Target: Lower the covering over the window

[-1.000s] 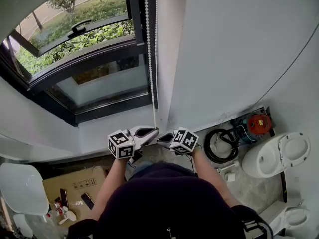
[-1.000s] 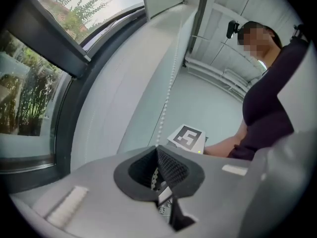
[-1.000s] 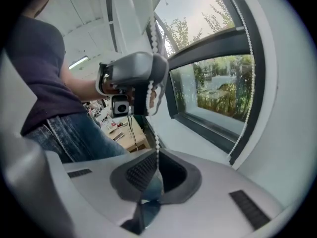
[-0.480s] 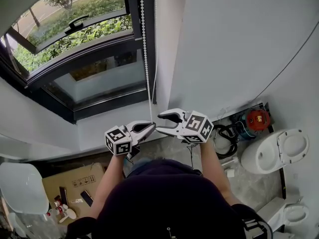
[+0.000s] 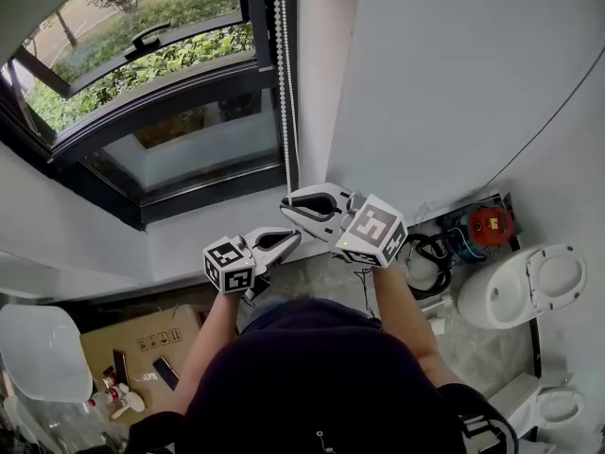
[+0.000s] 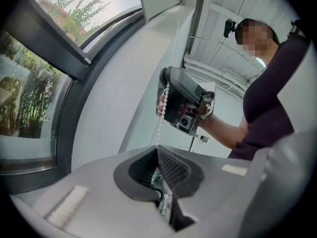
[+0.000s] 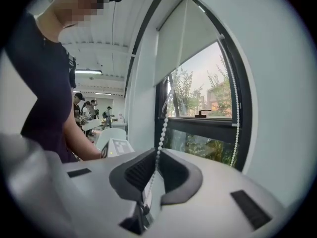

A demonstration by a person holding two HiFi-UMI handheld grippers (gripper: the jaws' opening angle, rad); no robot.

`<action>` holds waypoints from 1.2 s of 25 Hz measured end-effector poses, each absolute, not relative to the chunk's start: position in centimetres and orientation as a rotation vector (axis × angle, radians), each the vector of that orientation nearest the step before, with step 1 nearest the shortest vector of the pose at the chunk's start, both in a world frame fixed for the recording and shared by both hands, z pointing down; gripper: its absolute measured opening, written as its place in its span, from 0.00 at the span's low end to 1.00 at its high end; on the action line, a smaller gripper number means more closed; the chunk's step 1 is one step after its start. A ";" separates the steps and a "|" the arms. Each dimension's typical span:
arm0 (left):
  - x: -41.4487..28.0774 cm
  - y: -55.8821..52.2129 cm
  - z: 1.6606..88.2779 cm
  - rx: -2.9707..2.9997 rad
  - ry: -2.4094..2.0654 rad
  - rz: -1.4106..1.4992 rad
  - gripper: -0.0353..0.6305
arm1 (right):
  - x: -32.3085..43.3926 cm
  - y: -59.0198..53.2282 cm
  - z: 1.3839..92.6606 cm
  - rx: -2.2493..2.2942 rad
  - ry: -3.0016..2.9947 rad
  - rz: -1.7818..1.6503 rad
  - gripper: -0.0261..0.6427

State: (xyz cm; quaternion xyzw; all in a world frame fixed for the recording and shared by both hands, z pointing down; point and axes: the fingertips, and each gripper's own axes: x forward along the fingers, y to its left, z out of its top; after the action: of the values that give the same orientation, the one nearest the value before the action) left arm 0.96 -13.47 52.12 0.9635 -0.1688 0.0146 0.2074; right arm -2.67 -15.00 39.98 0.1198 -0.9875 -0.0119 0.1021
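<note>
A white bead chain [image 5: 283,83] hangs beside the dark-framed window [image 5: 170,93]. My left gripper [image 5: 291,238] is shut on the chain's lower part; the left gripper view has the chain [image 6: 161,125] running into its closed tips [image 6: 158,150]. My right gripper [image 5: 286,202] sits just above the left one, its jaws closing, the pads pinching the chain [image 7: 162,133] at the tips [image 7: 157,155]. The left gripper view also shows the right gripper [image 6: 163,95] on the chain. The grey roller blind [image 7: 173,43] covers only the top of the window. A second chain strand [image 7: 237,128] hangs by the frame.
Below me on the floor are a white toilet [image 5: 525,291], a black hose coil [image 5: 425,253] and a red device [image 5: 490,230] at right. A cardboard box [image 5: 142,348] and a white chair [image 5: 38,353] are at left. People [image 7: 86,110] stand far back.
The right gripper opened, climbed up the chain from beside the left gripper to above it, and its jaws have come together on the chain. The left gripper stayed shut, nearly in place.
</note>
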 end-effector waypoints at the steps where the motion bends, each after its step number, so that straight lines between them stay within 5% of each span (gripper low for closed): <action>1: 0.9 -13.5 52.1 2.680 -0.474 0.035 0.07 | -2.7 -15.1 40.0 0.357 -2.926 -0.007 0.09; 30: 0.6 -11.6 59.5 2.565 -0.474 0.193 0.07 | -2.3 -15.4 48.1 0.360 -2.868 0.298 0.07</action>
State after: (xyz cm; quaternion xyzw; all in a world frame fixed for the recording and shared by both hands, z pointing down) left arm 0.61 -11.63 59.55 0.9469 -0.1749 0.0714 0.2601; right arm -2.27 -15.42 48.12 0.1229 -0.9801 0.1018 0.1178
